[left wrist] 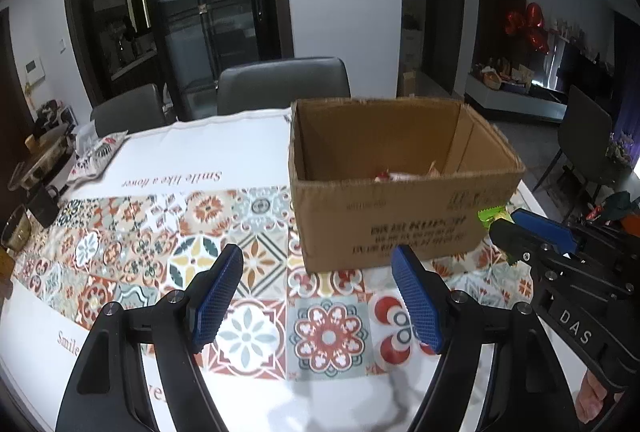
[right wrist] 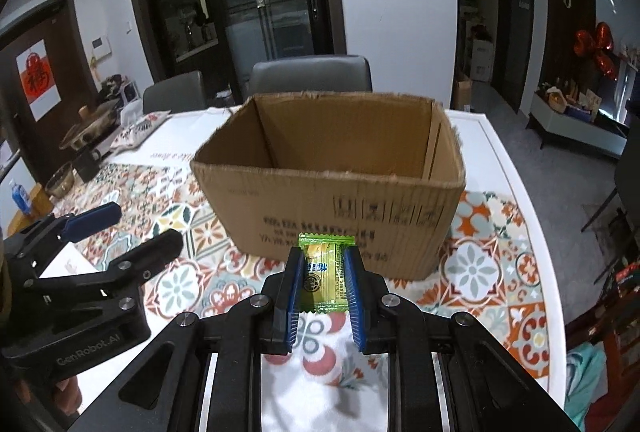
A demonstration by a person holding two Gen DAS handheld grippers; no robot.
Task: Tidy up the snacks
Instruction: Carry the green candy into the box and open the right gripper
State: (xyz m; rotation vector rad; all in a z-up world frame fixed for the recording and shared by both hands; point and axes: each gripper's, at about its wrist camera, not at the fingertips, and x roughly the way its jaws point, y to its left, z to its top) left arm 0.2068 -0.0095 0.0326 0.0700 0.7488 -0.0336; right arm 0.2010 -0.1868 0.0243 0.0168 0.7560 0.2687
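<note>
- Open cardboard box (right wrist: 332,191) upright on the tiled-cloth table (right wrist: 500,272), top flaps gone.
- Inside, at the bottom near the front wall: a few wrapped snacks (left wrist: 400,175), red and white, mostly hidden.
- Right tongs (right wrist: 322,280) clamped on a green-and-yellow snack packet (right wrist: 323,268), held just in front of the box's near wall.
- Left tongs (left wrist: 318,296) spread wide, holding nothing, near the box's left corner.

A box (right wrist: 328,187) stands on the table (right wrist: 500,272), with a chair (right wrist: 310,73) behind it at twelve o'clock. The snack (right wrist: 323,274) sits before the box, at six o'clock. Dishes (right wrist: 86,135) lie at ten o'clock.
</note>
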